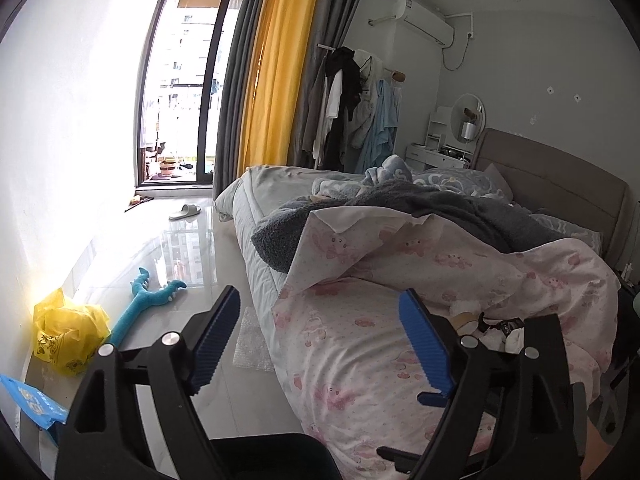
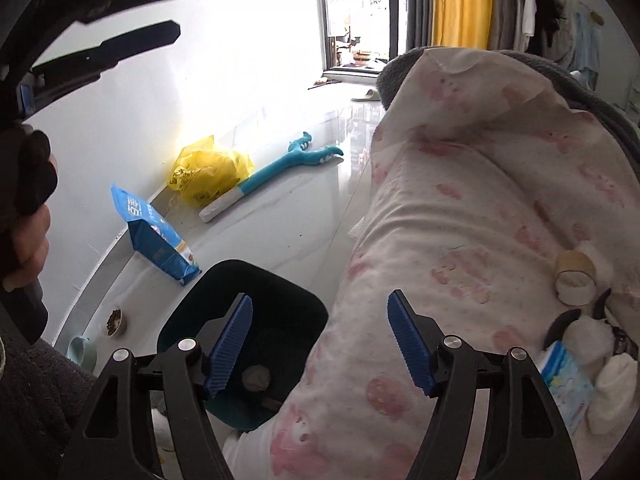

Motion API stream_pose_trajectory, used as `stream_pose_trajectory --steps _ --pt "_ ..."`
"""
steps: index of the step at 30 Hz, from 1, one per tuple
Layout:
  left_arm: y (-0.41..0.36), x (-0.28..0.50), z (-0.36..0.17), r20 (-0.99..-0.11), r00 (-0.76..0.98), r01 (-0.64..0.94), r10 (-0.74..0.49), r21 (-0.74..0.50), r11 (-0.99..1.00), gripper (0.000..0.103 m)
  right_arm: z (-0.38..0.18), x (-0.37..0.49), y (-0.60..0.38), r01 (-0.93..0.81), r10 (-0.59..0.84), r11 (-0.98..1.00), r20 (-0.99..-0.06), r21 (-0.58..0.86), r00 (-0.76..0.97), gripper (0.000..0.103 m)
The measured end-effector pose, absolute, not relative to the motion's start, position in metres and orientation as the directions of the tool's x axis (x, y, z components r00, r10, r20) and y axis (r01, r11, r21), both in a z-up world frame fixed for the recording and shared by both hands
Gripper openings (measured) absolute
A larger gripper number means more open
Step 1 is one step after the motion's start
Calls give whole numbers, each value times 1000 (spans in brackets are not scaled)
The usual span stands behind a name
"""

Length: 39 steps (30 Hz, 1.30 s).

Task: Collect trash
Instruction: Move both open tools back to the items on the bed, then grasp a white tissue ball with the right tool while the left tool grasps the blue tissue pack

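The bed [image 1: 440, 208] fills most of the room, its pink-printed duvet [image 2: 460, 240] bunched toward the near edge. Down beside it on the glossy floor stands a dark trash bin [image 2: 280, 292] with a crumpled wad [image 2: 256, 378] at the bottom. The trash sits on the duvet to the right: a tape roll [image 2: 574, 276], white tissue balls [image 2: 612, 392] and a blue-and-white packet [image 2: 568, 384], clustered together. Both tools hang empty, the left gripper [image 1: 320, 340] over the duvet edge with jaws spread wide, the right gripper [image 2: 320, 344] likewise gaping between bin and duvet.
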<state>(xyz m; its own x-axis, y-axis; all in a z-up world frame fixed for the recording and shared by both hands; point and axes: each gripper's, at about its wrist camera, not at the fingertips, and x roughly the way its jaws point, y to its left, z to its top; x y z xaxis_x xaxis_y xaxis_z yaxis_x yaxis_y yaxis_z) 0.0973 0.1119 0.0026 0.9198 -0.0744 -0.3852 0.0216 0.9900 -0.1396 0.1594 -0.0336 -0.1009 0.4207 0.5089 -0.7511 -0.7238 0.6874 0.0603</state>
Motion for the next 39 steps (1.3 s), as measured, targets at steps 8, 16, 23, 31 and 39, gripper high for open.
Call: stream_pose_trajectory --steps 8,16,23,31,39 --pt "91 108 -3 -385 920 36 -76 -108 993 92 -82 186 -82 -653 504 754 -701 72 504 73" --pt "69 117 -14 -416 904 71 -101 -88 994 95 -75 206 -136 -573 452 818 -681 57 577 75" --pt "45 126 -24 -452 879 125 -149 -82 989 96 -73 217 -174 -512 399 858 -680 42 615 76" --pt "26 134 -36 -491 847 170 -203 -112 979 96 -76 223 -209 -455 351 890 -688 34 635 78" --pt "1 139 -44 -512 818 236 -263 -118 964 96 -86 226 -232 -425 312 905 -708 18 634 82"
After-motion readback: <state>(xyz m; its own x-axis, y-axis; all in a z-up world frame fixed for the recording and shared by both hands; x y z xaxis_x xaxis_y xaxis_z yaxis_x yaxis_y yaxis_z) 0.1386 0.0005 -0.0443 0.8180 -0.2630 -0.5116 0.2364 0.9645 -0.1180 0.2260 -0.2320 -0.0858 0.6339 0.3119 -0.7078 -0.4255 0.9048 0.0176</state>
